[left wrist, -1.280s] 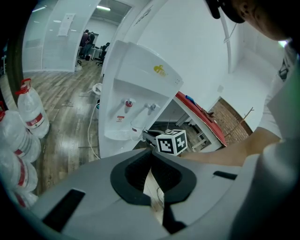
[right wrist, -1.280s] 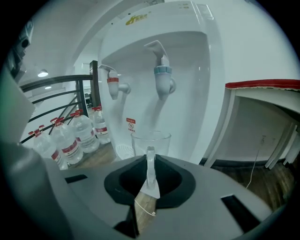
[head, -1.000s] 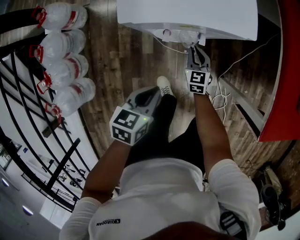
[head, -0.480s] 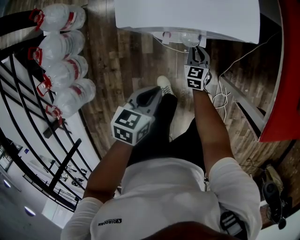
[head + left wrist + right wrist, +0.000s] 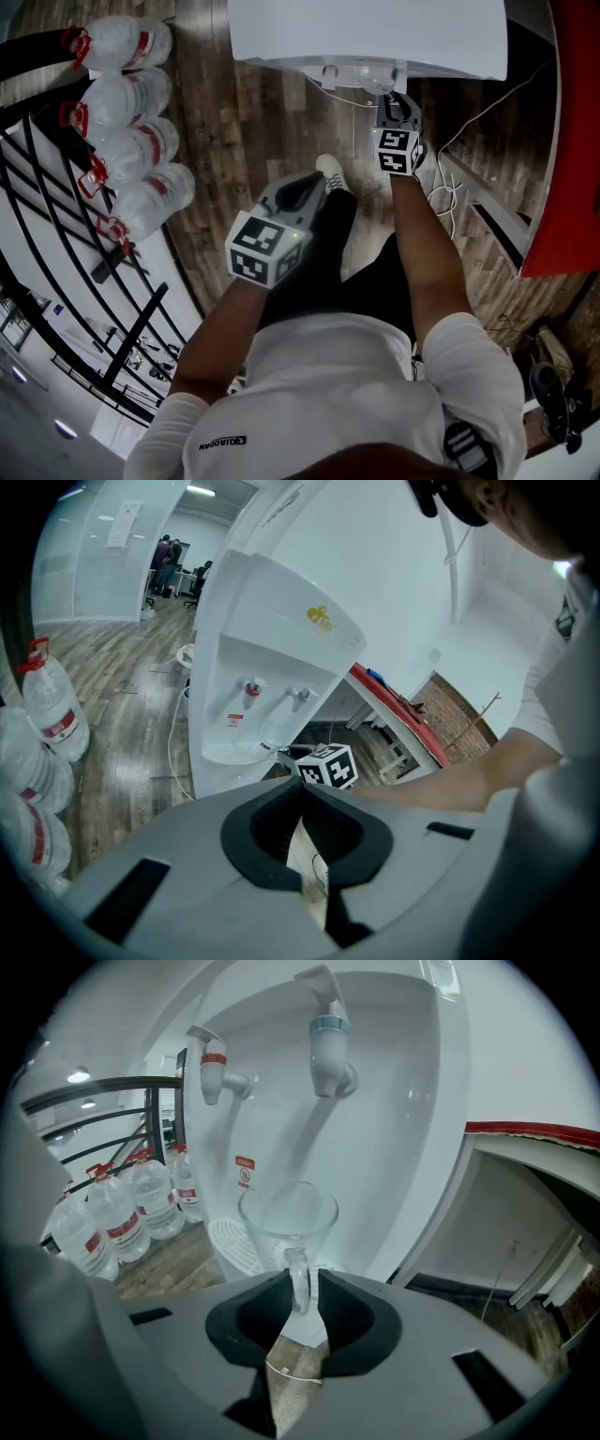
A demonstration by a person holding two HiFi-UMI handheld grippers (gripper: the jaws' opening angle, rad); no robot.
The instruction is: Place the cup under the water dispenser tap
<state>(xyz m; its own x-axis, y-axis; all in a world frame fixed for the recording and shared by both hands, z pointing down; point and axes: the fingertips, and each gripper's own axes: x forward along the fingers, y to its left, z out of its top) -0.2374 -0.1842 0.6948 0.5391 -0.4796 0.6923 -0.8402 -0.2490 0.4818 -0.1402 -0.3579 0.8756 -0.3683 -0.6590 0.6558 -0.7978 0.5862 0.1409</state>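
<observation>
Right gripper: jaws clamped on the handle of the clear glass cup. They've just eased open a touch, and the handle sits between the pads. The cup is upright, straight ahead of the fingertips, with its bowl just past them and its base hidden behind the gripper body, so I can't tell if it's resting on anything.

White water dispenser is right behind the cup. The blue-collared white tap is above the fingertips and slightly right of the cup rim. The red-collared white tap is above and well to the left. The white slotted drip tray is low, just left of the cup.

Left gripper: fingertips together, nothing between them. It's held back from the dispenser, which stands well ahead of its tips with the right gripper's marker cube in between.

Clear plastic water bottles with red caps stand on the wood floor, far left of the right fingers.
</observation>
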